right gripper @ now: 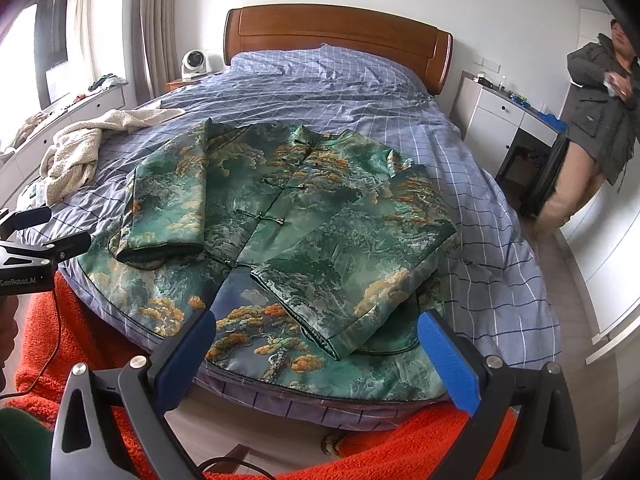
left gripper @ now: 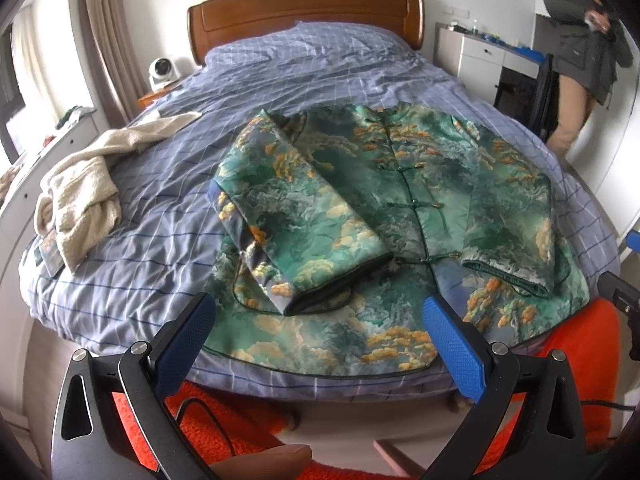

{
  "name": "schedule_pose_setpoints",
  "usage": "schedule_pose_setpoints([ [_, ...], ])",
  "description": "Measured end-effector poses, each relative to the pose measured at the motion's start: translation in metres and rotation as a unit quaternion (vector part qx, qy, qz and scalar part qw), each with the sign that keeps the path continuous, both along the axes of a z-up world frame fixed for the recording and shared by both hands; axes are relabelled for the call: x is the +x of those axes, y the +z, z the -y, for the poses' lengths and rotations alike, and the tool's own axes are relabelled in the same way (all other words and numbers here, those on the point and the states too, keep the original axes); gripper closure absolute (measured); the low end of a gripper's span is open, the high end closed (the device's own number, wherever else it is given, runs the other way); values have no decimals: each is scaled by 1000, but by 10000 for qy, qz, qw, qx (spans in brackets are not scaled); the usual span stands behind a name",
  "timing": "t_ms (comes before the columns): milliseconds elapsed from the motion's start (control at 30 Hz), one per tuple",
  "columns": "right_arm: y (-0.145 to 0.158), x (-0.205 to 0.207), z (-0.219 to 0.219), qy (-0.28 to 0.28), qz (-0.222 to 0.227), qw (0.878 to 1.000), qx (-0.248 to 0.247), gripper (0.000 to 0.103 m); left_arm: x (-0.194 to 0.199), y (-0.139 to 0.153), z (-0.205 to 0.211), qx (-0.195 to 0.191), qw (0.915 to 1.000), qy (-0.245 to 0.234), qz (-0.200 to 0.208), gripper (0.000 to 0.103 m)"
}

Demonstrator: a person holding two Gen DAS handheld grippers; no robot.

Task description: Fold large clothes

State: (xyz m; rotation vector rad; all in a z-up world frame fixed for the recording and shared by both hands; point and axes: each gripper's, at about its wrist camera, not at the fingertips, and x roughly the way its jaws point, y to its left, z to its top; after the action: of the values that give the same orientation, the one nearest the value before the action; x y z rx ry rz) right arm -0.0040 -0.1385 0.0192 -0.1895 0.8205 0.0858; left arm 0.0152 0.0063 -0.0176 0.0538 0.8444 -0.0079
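The green jacket (left gripper: 400, 208) lies flat on the bed (left gripper: 168, 208), front up, both sleeves folded in over its chest. I think the next job is to lift the bottom hem and fold it up to the collar. Grab both hem corners evenly. The left gripper (left gripper: 320, 336) and right gripper (right gripper: 316, 344) are wide open, holding nothing, hanging just above the hem.
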Motion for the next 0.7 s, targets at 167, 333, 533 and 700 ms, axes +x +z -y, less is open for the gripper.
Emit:
schedule_pose_setpoints([
  [167,0,2,1,53,4,9999,139,0,-2,2,-2,-86,9999,0,115,0],
  [333,5,-1,-1,242,199,9992,245,0,-2,0,-5,-324,9993,-33,163,0],
  [533,-12,15,6,807,149,9965,145,0,1,-2,1,-77,9997,-129,207,0],
  [700,-65,48,-2,1477,-361,9865,-604,2,1,-5,-1,-246,9996,-136,64,0],
])
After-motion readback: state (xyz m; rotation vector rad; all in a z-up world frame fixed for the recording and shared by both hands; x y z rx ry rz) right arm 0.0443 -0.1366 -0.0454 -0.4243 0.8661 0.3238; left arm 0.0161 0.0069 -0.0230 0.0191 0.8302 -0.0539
